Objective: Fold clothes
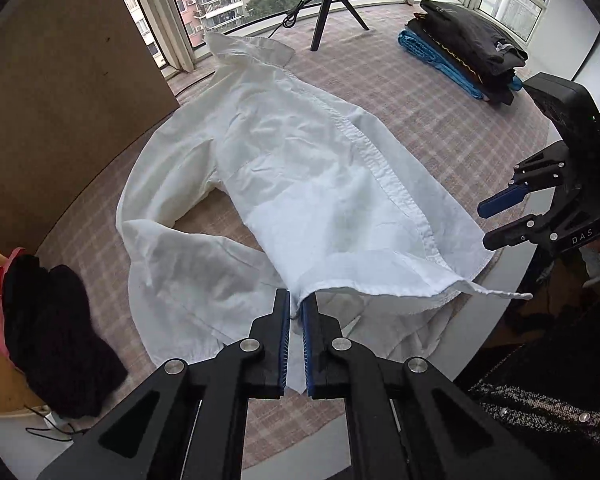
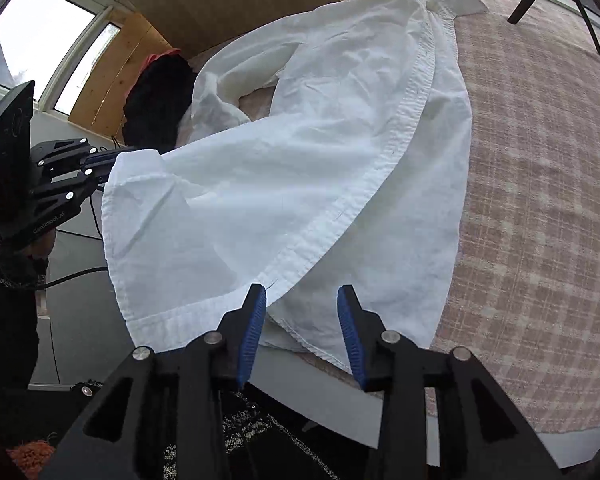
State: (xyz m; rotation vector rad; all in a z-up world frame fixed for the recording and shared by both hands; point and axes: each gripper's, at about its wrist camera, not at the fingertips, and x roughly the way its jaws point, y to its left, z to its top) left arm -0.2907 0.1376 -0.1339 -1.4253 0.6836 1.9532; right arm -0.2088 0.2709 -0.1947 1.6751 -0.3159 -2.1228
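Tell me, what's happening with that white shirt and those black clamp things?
A person holds a gripper in each hand to fold a white shirt spread on a checked tablecloth. The left gripper is shut on the shirt's hem, lifting it. The right gripper is open by the hem's other end, gripping nothing. Folded clothes are stacked at the far side.

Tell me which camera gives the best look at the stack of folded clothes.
Left wrist view: the stack of folded clothes sits whole on the far side of the table. The right wrist view leaves it out of frame.
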